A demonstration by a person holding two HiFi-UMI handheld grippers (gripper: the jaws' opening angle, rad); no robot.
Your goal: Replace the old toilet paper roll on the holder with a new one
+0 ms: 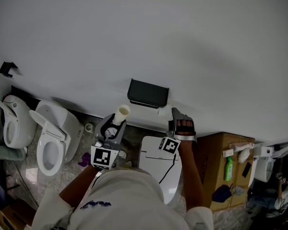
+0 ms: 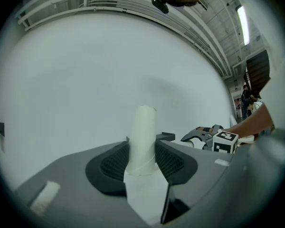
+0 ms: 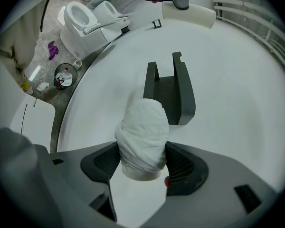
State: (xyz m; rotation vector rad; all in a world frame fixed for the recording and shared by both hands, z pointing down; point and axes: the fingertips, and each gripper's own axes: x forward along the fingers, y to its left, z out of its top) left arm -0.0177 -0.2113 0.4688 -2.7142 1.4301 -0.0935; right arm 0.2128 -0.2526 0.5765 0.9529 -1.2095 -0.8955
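My left gripper (image 1: 116, 123) is shut on the old, bare cardboard tube (image 1: 121, 113), which stands upright between the jaws (image 2: 143, 141) in front of the white wall. My right gripper (image 1: 178, 120) is shut on a new white paper roll (image 3: 142, 139), its end pointing at the wall. The black holder (image 1: 148, 93) is fixed to the wall and carries no roll; in the right gripper view the holder (image 3: 171, 91) lies just beyond the new roll. The old tube (image 3: 190, 14) shows there at the top. The right gripper (image 2: 204, 134) shows low at the right of the left gripper view.
Two white toilets (image 1: 53, 138) (image 1: 14, 123) stand at the left, and a white toilet lid (image 1: 158, 164) lies below my hands. A cardboard box (image 1: 225, 176) with a green bottle (image 1: 229, 169) sits at the right. A small bin (image 3: 65, 76) stands on the speckled floor.
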